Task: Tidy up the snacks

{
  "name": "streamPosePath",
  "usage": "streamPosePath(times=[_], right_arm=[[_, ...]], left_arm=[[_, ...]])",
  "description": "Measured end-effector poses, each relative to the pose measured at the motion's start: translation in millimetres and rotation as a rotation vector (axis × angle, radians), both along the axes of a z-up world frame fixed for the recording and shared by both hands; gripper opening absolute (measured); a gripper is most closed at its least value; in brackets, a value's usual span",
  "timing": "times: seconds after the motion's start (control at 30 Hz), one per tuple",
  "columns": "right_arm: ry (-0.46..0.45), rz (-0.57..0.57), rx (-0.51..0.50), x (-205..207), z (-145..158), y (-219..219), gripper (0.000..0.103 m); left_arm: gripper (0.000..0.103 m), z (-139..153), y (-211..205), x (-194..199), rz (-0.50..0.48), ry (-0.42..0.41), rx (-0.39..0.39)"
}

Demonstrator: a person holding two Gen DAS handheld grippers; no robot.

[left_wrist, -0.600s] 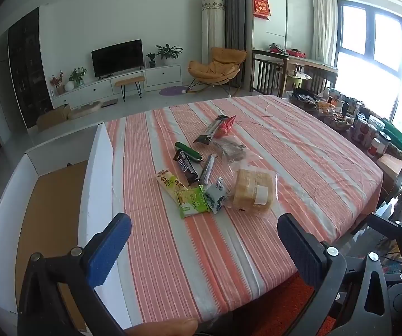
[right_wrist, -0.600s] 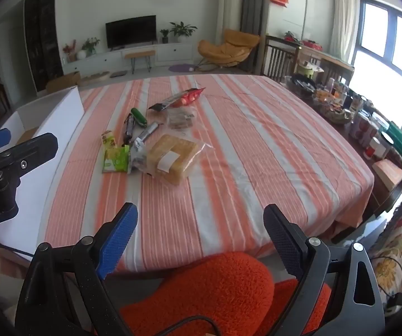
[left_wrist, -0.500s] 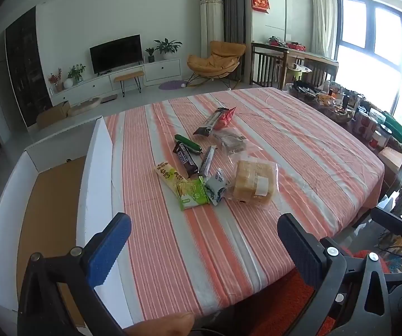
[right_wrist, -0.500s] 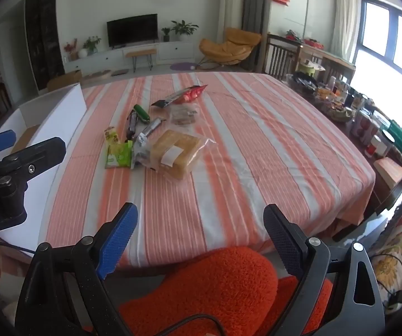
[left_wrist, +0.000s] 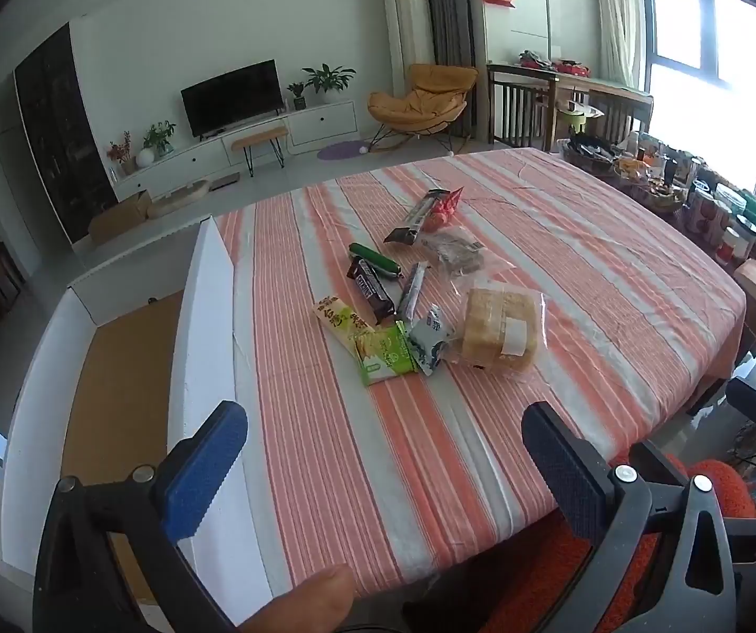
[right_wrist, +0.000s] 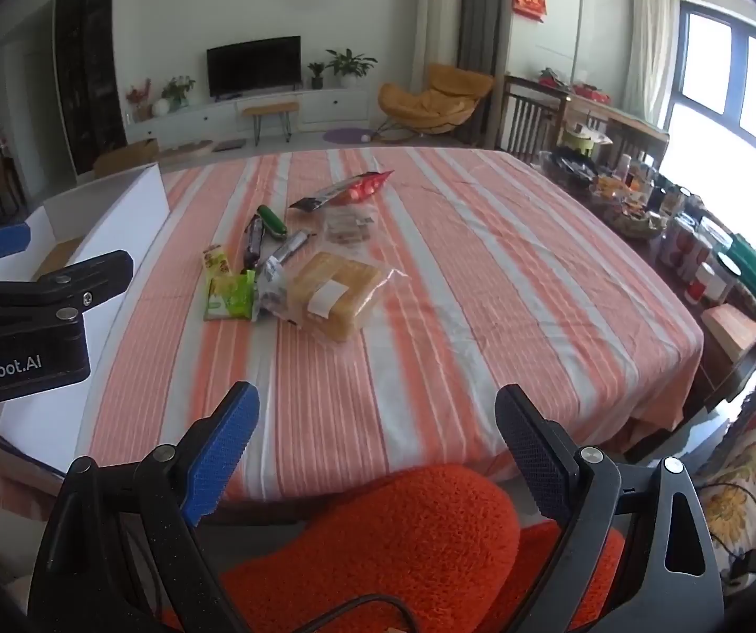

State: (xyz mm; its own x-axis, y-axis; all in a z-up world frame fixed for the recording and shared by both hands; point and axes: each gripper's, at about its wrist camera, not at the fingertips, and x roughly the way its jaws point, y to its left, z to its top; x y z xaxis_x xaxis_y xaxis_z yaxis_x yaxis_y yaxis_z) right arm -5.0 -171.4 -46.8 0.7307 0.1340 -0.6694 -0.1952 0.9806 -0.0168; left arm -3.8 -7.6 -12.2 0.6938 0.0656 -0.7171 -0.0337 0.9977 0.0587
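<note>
Left wrist view: the left gripper occupies the lower frame with its jaws spread wide and nothing between them. Nine snack items lie clustered at frame centre on the striped tablecloth: one bagged bread loaf, one green cracker packet, one yellow-green packet, one small white-blue pouch, one dark chocolate bar, one green tube, one slim silver stick, one clear bag of dark pieces and one long dark-and-red packet. One white open box stands at the left edge of the table.

Right wrist view: the right gripper sits low in the frame, jaws wide apart and holding nothing, above an orange cushion. The same snack cluster lies left of centre. The room beyond holds one television and one yellow lounge chair; a cluttered side table runs along the right.
</note>
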Motion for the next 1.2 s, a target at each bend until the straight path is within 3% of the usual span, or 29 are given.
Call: streamPosePath(times=[0.1,0.2,0.5,0.6,0.73,0.87,1.0,1.13,1.2], right_arm=[[-0.009,-0.007,0.007,0.2,3.1,-1.2,0.093],[-0.011,-0.009,0.009,0.4,3.9,-2.2,0.093],[0.000,-0.019,0.014,1.4,2.7,-4.7,0.093],[-0.001,-0.019,0.010,0.9,2.6,-4.7,0.093],[-0.015,0.000,-0.018,5.3,13.0,-9.7,0.093],[-0.005,0.078,-0.054,20.0,37.6,-16.8,0.093],[0.029,0.027,-0.002,29.4,51.2,-38.5,0.093],[0.000,-0.091,0.062,16.3,37.5,-50.6,0.093],[0.005,-0.164,0.104,4.9,18.6,-52.9,0.093]], left_arm=[[0.103,-8.9,-7.4,-0.4,-0.017,0.033,-0.015],[0.103,-4.8,-9.7,-3.4,0.002,-0.001,0.001],[0.103,5.0,8.6,-7.3,0.035,-0.044,-0.045],[0.103,10.3,9.8,-1.0,-0.008,-0.049,-0.030],[0.103,48.2,11.0,16.9,-0.061,-0.152,0.055],[0.103,89.5,15.1,36.7,-0.073,-0.259,0.045],[0.103,78.9,20.4,36.4,-0.036,-0.218,-0.072],[0.103,24.2,22.1,25.1,0.015,-0.065,-0.182],[0.103,-4.2,15.7,23.2,-0.008,0.024,-0.163]])
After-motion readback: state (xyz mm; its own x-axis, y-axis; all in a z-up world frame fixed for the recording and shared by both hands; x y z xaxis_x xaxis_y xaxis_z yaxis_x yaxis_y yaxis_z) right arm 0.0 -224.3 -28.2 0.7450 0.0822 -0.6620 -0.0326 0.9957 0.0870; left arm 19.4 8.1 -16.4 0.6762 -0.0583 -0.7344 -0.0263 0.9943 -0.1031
